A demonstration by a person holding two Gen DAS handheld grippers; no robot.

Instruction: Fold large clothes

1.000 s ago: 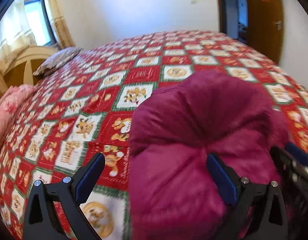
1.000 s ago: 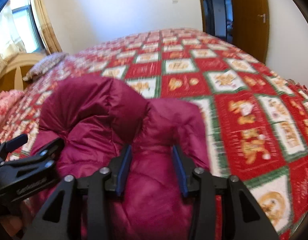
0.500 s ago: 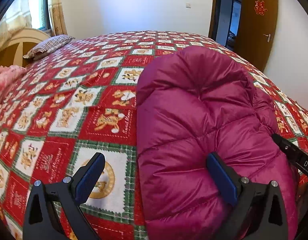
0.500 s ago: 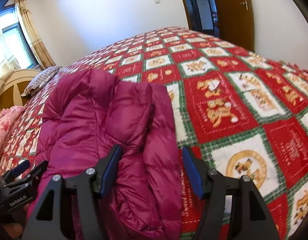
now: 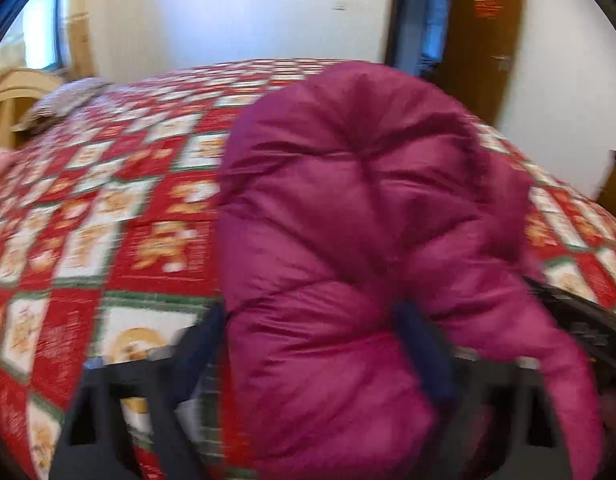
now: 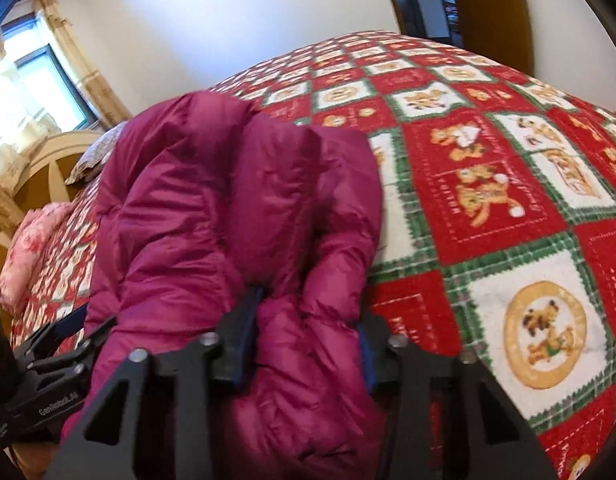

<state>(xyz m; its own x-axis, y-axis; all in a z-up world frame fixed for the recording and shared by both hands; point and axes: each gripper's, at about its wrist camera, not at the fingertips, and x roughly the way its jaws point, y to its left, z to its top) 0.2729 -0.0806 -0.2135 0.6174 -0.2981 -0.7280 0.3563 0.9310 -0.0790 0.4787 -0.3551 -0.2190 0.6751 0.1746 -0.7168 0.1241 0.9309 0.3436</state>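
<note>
Quilted bed (image 6: 507,208) — jacket (image 6: 228,208) prob in both grippers

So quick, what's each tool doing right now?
Left tool: closed on the magenta puffer jacket.
Right tool: closed on the same jacket.

1. a big blanket (image 6: 503,184) covers the bed. it has red and white squares with green lines and little orange bears.
2. a striped pillow (image 5: 64,100) lies at the far end of the bed, on the blanket.
3. a pink flowery cushion (image 6: 32,248) sits at the left edge of the bed.
4. a tan wooden headboard (image 6: 48,168) curves behind the pillow.
5. a window (image 6: 40,88) glows bright, with a pale curtain (image 6: 84,76) beside it.
6. a brown wooden door (image 5: 483,36) stands open by the white wall (image 5: 236,12).
</note>
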